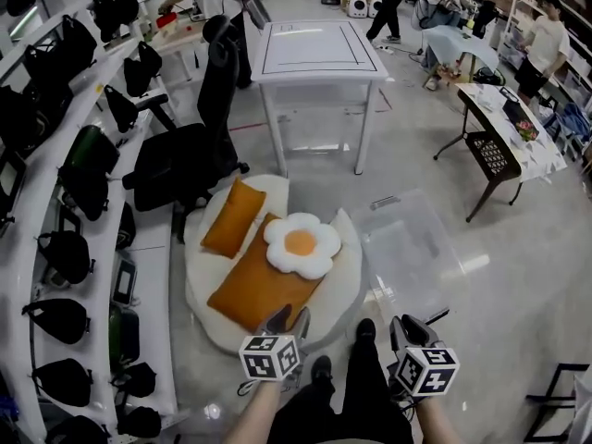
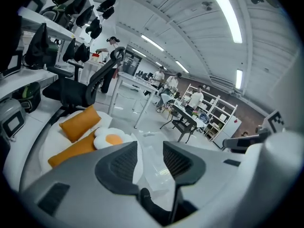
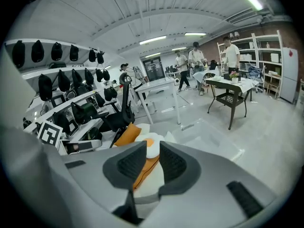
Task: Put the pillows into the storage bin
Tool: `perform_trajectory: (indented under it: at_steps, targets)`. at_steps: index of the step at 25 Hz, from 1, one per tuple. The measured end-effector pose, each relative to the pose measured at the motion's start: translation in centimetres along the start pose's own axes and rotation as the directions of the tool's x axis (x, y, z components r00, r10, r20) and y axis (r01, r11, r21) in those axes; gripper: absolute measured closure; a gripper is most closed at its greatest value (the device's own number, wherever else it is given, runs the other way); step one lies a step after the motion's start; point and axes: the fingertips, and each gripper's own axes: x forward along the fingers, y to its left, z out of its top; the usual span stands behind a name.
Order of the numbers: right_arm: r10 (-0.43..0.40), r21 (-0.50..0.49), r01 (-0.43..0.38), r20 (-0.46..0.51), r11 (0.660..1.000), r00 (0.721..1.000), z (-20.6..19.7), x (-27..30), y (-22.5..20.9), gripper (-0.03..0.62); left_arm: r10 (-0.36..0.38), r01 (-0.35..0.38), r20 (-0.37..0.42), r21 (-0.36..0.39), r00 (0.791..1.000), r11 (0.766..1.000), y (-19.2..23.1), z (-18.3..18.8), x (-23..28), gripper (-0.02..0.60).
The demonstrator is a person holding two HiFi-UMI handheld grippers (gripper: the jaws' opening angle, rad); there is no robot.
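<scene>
A plush fried-egg pillow (image 1: 302,244) lies on smooth orange rectangular pillows (image 1: 262,285) at frame centre, beside a clear plastic storage bin (image 1: 412,248). Left gripper (image 1: 289,319) and right gripper (image 1: 407,326): jaws spread, empty.

The glossy grey floor (image 1: 518,276) bears a white round cushion (image 1: 196,285) just beside a clear storage bin (image 1: 407,248).

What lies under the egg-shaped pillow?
The egg-shaped pillow overlaps the large orange pillow, which lies on a white floor cushion. Whatever sits directly beneath the egg pillow is covered.
</scene>
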Motion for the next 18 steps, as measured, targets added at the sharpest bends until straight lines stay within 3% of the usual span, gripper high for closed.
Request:
perform_trajectory:
  at_steps: [9, 14, 18]
  targets:
    - [0.087, -0.051, -0.09, -0.069, 0.995, 0.994, 4.1, 8.3, -2.5, 0.514, 0.12, -0.123, -0.037, -0.117, 0.992, 0.985, 3.1, 0.8, 6.2, 0.431]
    - [0.138, -0.088, -0.152, -0.149, 0.984, 0.979, 5.2, 13.6, -4.3, 0.514, 0.194, -0.206, -0.073, -0.213, 0.978, 0.955, 4.6, 0.4, 11.1, 0.43]
    - [0.184, -0.09, -0.211, -0.241, 0.973, 0.953, 3.4, 17.4, -6.0, 0.514, 0.251, -0.267, -0.091, -0.303, 0.964, 0.915, 5.9, -1.2, 15.0, 0.42]
